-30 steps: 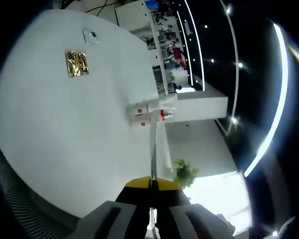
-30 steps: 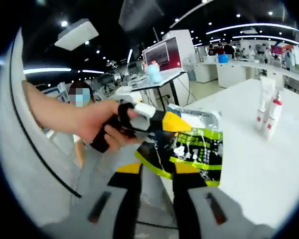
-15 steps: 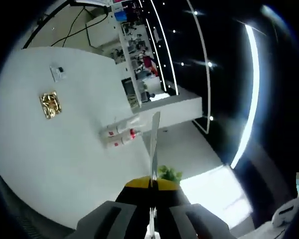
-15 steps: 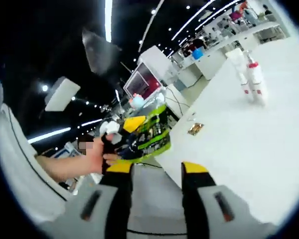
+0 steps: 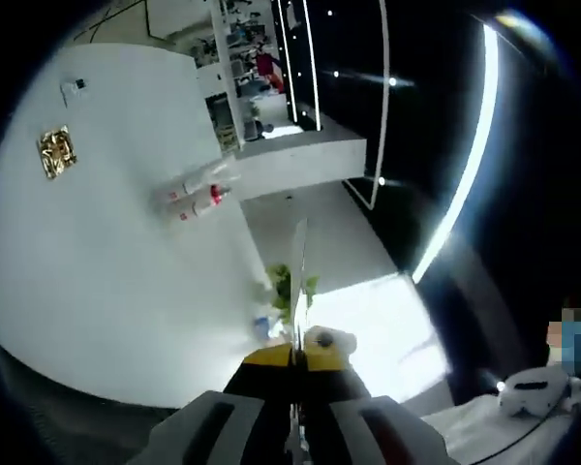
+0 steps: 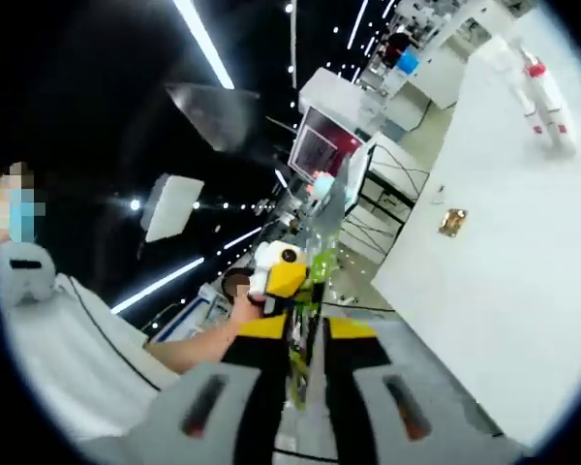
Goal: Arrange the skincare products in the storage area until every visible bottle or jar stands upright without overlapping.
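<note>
A green and black pouch [image 5: 299, 281] stands edge-on in the left gripper view, with my left gripper [image 5: 295, 351] shut on its lower edge. In the right gripper view a hand holds that left gripper [image 6: 283, 279] just beyond my right gripper [image 6: 305, 325]. The right jaws stand close together with the pouch [image 6: 320, 266] edge between them. Two white bottles with red caps [image 5: 196, 194] stand side by side near the far edge of the white table [image 5: 107, 271]. The same bottles [image 6: 542, 92] appear far off at the upper right.
A gold sachet [image 5: 55, 152] and a small clear packet [image 5: 75, 87] lie on the table away from the bottles. The sachet [image 6: 453, 221] also lies near the table's edge [image 6: 407, 281]. A person's white sleeve [image 6: 68, 349] fills the left. Both grippers are off the table, beyond its edge.
Both views have swung away from the table. My right jaws have gone from wide apart to nearly together around the pouch edge. The left gripper still holds the pouch.
</note>
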